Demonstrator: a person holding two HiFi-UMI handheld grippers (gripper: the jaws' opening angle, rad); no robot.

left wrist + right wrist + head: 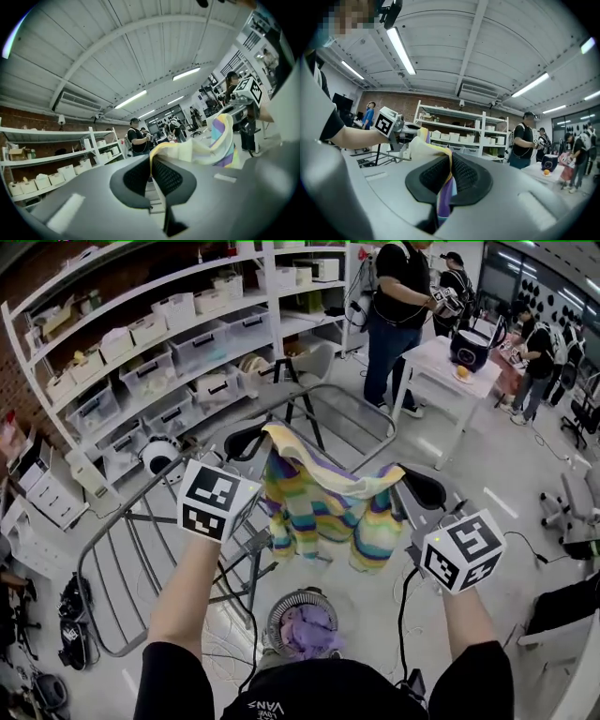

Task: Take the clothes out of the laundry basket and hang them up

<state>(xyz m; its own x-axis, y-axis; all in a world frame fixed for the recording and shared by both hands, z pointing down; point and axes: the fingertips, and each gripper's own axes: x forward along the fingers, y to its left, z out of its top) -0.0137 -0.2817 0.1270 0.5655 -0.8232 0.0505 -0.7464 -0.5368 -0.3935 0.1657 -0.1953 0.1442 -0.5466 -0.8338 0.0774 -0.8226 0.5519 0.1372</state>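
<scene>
Striped yellow, teal and purple, the top (323, 512) hangs spread between left gripper (251, 439) and right gripper (419, 487), both jaws clamped on its edge, presumably for draping over the drying rack (323, 387).

The left hand-held gripper (246, 440) and right hand-held gripper (424, 489) each pinch a top corner of a striped pastel garment (319, 512), stretched between them above a grey drying rack (141, 559). Below, a round mesh laundry basket (277, 611) holds purple cloth (309, 629)
</scene>
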